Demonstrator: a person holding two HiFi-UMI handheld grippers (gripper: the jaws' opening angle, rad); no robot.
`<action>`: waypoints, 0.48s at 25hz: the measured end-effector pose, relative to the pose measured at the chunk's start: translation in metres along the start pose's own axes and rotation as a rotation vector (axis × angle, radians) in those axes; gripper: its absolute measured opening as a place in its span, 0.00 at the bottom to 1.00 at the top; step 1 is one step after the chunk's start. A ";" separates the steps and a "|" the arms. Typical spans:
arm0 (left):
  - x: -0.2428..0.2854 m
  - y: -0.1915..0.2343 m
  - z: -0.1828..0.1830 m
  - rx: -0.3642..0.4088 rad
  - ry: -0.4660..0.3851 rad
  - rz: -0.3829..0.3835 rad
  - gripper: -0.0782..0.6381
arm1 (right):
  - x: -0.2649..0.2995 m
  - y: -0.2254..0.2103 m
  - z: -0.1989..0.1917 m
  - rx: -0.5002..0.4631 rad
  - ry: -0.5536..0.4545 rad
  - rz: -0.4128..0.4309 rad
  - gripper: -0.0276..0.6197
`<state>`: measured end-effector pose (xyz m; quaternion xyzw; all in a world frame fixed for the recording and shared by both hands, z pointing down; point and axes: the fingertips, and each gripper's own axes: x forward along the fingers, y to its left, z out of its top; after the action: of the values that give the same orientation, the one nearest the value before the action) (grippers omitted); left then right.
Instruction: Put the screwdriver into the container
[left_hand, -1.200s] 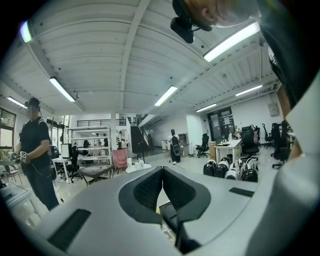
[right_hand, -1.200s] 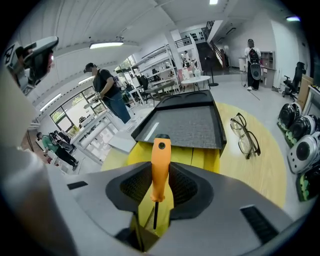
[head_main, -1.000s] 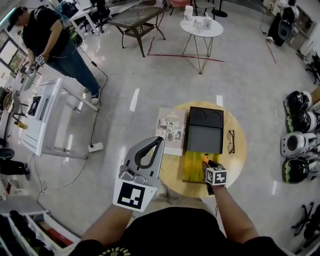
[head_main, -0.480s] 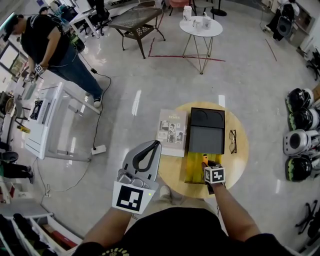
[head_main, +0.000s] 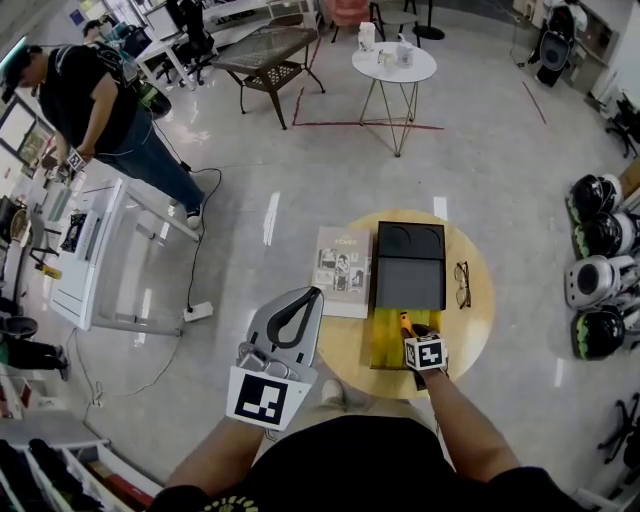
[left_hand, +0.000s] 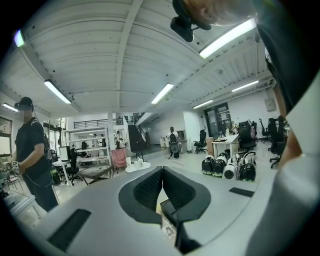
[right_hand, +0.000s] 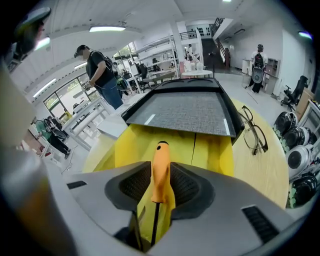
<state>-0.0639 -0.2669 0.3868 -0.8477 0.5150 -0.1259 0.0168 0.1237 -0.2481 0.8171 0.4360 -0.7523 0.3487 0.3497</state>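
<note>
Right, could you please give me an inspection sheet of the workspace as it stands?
Surface: round wooden table.
Job's things: orange-handled screwdriver above the open yellow container, not in it yet.
Clutter: black case at the container's far end; book to its left; glasses to its right.
Grippers: right gripper jaws opening, screwdriver between the pads; left gripper shut, empty, off the table.
Cables: floor cable running to a power strip.
Surroundings: helmets at right; person at far left.

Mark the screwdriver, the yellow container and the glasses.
screwdriver (right_hand: 160, 170): right gripper view, orange handle.
yellow container (right_hand: 134, 144): right gripper view, bare inner floor.
glasses (right_hand: 257, 138): right gripper view, nearer lens.
</note>
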 end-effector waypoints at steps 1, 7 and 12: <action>0.000 -0.001 0.000 -0.001 -0.002 -0.005 0.13 | -0.003 0.001 0.001 -0.004 -0.011 0.000 0.26; 0.002 -0.012 0.008 -0.005 -0.033 -0.047 0.13 | -0.030 0.001 0.007 -0.049 -0.062 -0.019 0.29; 0.004 -0.019 0.011 -0.029 -0.053 -0.078 0.13 | -0.060 -0.001 0.016 -0.041 -0.135 -0.020 0.29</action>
<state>-0.0430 -0.2631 0.3796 -0.8703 0.4827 -0.0966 0.0132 0.1438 -0.2371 0.7594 0.4586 -0.7770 0.2994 0.3103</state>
